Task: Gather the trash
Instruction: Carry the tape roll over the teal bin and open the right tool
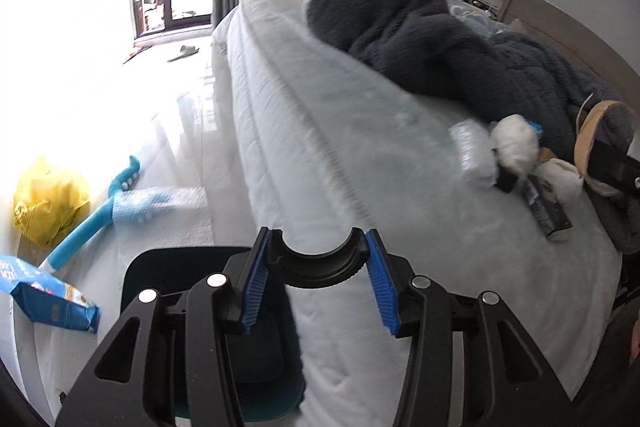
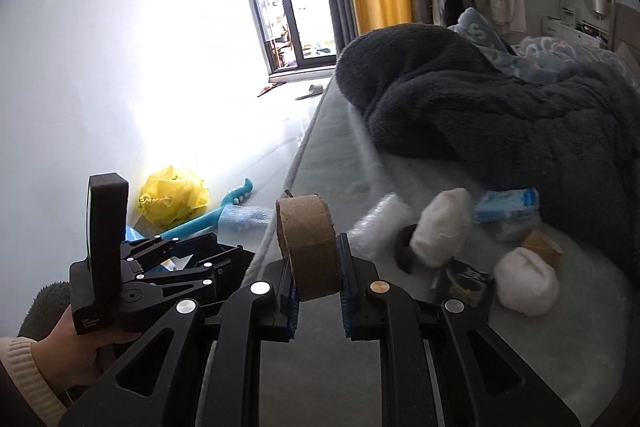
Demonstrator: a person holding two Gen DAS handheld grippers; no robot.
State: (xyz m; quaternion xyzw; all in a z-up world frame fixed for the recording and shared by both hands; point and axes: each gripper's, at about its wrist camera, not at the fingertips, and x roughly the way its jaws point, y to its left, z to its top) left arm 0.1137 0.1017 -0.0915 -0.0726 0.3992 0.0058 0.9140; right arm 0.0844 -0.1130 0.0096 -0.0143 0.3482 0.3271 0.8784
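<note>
Right wrist view showed the right gripper (image 2: 316, 267) closed on a brown cardboard tape core (image 2: 306, 247), the roll standing on edge between the blue pads, lifted clear of the mattress (image 2: 320, 147). The left gripper (image 1: 318, 281) was spread wide and held nothing; it hung over the near left edge of the bed, above a dark teal bin (image 1: 208, 339) on the floor.

Step in hand, as judged: one piece of trash had been picked up and was in carriage toward a receptacle. The next move would call for taking the core left across the mattress edge and releasing it over the bin, whose opening was largely hidden behind the left gripper in the left wrist view.

Remaining trash lay on the mattress to the right: a clear plastic wrapper (image 2: 378, 223), two white wads (image 2: 440, 227) (image 2: 526, 281), a black ring (image 2: 404, 247), a blue tissue pack (image 2: 508, 207), a small cardboard box (image 2: 542, 247) and a dark printed sachet (image 2: 466, 277). These sat close together, several touching, hard against the dark fleece blanket (image 2: 500, 115).

Open room: the near mattress surface was bare and gave a free path left. The floor at left held a yellow plastic bag (image 2: 174, 199), a blue long-handled brush (image 1: 104, 211) and a blue snack packet (image 1: 52, 303). The two grippers were near each other, so contact was a risk during the drop.
</note>
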